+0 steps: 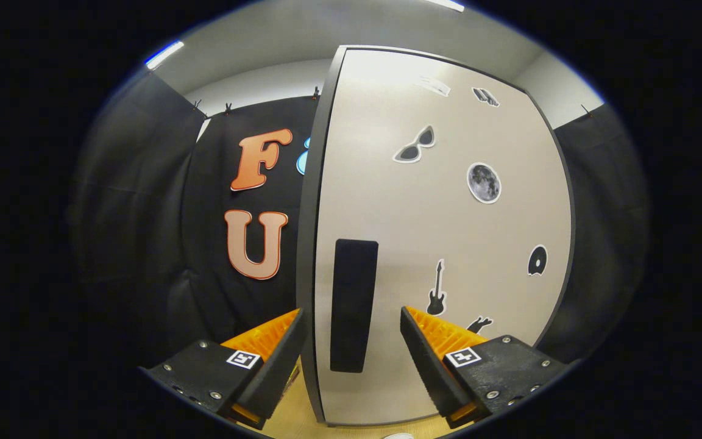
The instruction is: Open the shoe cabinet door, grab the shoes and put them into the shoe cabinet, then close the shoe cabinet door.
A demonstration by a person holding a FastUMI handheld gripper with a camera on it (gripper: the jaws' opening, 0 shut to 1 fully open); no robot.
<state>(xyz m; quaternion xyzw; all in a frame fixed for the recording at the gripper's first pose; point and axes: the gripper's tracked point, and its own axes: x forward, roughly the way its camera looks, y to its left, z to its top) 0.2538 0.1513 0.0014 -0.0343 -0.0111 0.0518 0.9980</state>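
The shoe cabinet door [448, 244] is a tall pale panel with a dark edge and stands just ahead of me. It carries stickers: sunglasses, a moon, a guitar, a disc. A black vertical handle [354, 305] sits near the door's left edge. My gripper [351, 320] is open. The handle lies between the two fingers; the left finger [278, 353] is by the door's dark left edge and the right finger [430, 353] is in front of the door face. Neither finger visibly presses on anything.
Black cloth walls the booth to the left and right of the cabinet. A strip of light wooden floor [293, 414] shows below the door, between the fingers. A small white object [398, 436] peeks in at the floor's near edge.
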